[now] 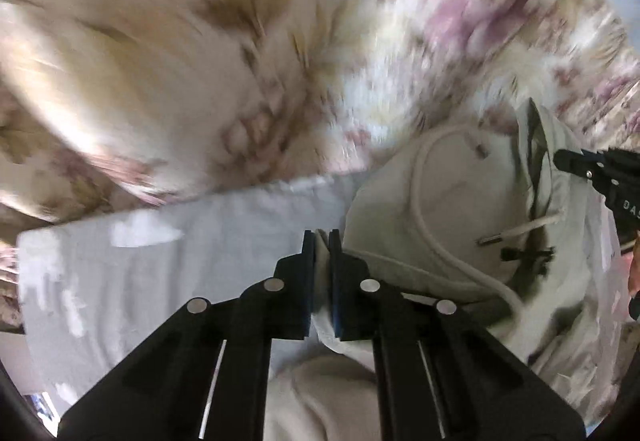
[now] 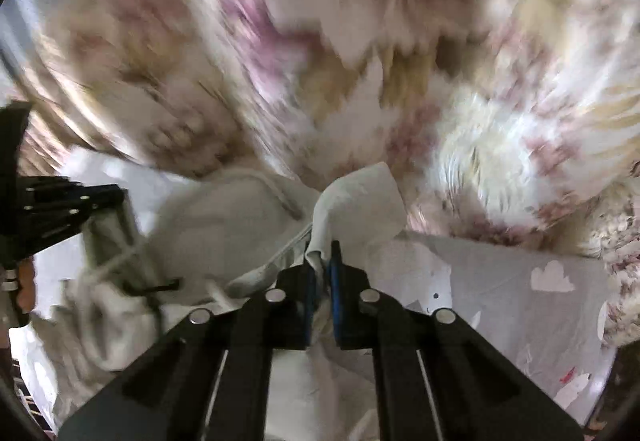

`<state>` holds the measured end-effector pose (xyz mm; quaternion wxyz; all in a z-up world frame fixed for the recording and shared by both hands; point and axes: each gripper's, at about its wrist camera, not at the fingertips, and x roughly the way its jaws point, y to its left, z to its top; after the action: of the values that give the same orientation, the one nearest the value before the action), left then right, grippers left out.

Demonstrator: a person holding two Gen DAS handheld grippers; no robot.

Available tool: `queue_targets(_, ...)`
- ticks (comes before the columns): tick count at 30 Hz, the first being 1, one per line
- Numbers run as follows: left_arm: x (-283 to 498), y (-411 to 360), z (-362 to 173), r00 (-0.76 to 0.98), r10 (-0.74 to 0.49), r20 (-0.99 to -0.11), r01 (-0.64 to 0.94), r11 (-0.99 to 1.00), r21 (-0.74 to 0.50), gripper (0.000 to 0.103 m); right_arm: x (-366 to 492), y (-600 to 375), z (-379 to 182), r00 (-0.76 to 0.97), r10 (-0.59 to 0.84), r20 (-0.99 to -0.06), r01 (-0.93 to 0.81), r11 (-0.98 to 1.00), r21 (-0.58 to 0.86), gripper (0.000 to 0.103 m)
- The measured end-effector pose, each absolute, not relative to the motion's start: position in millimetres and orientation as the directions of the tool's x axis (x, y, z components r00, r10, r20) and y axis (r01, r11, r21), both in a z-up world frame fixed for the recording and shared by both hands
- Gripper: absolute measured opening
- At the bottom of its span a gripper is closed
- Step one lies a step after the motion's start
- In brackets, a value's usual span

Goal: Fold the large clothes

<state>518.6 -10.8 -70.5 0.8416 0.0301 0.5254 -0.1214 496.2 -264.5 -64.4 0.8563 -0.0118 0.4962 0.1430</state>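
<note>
The left gripper (image 1: 321, 241) has its 2 black fingers with blue pads pressed together on a fold of a big cream hooded sweatshirt (image 1: 448, 201). The right gripper (image 2: 322, 257) pinches the same sweatshirt (image 2: 224, 217) too; a flap of its cloth (image 2: 360, 201) sticks up above the fingertips.

The sweatshirt hangs between the 2 grippers. Its hood faces the left camera, with a thick white drawstring (image 1: 520, 231) that ends in a small metal tip. Just beside that tip hangs a small black plastic tag (image 1: 528, 253).

Part of the sweatshirt lies on a pale grey sheet with white cloud shapes (image 2: 552, 277). In the left view the same sheet (image 1: 160, 265) spreads out to the left of the gripper. Behind it is a fluffy blanket with pink, purple and tan flowers (image 1: 200, 41), very blurred in both views.

From the left camera, the right gripper's black tip shows at the right edge, close to the hood. From the right camera, the left gripper shows at the left edge.

No boxes or baskets show in either view.
</note>
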Motion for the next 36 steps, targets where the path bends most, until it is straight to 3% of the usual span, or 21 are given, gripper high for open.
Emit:
queue_targets(6, 408, -9, 1, 0.616, -0.226, -0.755, 0.292, 0.955, -0.048, 0.005, 392, -281, 1, 0.621, 0.391, -0.679, -0.363, 0.912, 0.193, 0.007)
queue_targets(10, 311, -10, 11, 0.740, -0.208, -0.640, 0.301, 0.953, 0.039, 0.005, 298, -295, 14, 0.649, 0.494, -0.579, -0.454, 0.862, 0.226, 0.007)
queue_targets(14, 250, -1, -44, 0.693, -0.170, -0.701, 0.307, 0.949, 0.074, 0.005, 237, -301, -21, 0.589, 0.486, -0.645, -0.458, 0.859, 0.228, 0.007)
queue_targets(18, 249, 11, -104, 0.610, -0.139, -0.780, 0.298, 0.952, 0.063, 0.010, 223, -321, -76, 0.510, 0.441, -0.738, -0.357, 0.890, 0.285, 0.007)
queue_targets(20, 249, 15, -123, 0.602, -0.104, -0.792, 0.288, 0.953, 0.094, 0.021, 221, -329, -98, 0.492, 0.397, -0.775, -0.310, 0.911, 0.270, 0.014)
queue_targets(22, 246, 20, -125, 0.602, -0.127, -0.789, 0.291, 0.954, 0.068, 0.023, 217, -333, -104, 0.485, 0.396, -0.780, -0.300, 0.913, 0.277, 0.019)
queue_targets(24, 240, 22, -116, 0.604, -0.138, -0.785, 0.298, 0.952, 0.062, 0.040, 207, -336, -94, 0.486, 0.400, -0.777, -0.306, 0.911, 0.277, 0.035)
queue_targets(26, 228, 24, -102, 0.640, -0.141, -0.756, 0.306, 0.948, 0.083, 0.077, 194, -341, -81, 0.507, 0.385, -0.771, -0.309, 0.916, 0.254, 0.049)
queue_targets(28, 215, 21, -93, 0.712, -0.059, -0.699, 0.266, 0.945, 0.191, 0.094, 179, -348, -66, 0.548, 0.352, -0.759, -0.310, 0.928, 0.206, 0.058)
queue_targets(31, 204, 21, -84, 0.746, -0.011, -0.665, 0.259, 0.926, 0.274, 0.094, 171, -359, -61, 0.593, 0.262, -0.762, -0.271, 0.955, 0.117, 0.060)
queue_targets(36, 202, 4, -87, 0.768, 0.009, -0.640, 0.286, 0.890, 0.356, 0.095, 169, -349, -51, 0.649, 0.237, -0.723, -0.315, 0.949, 0.028, 0.060)
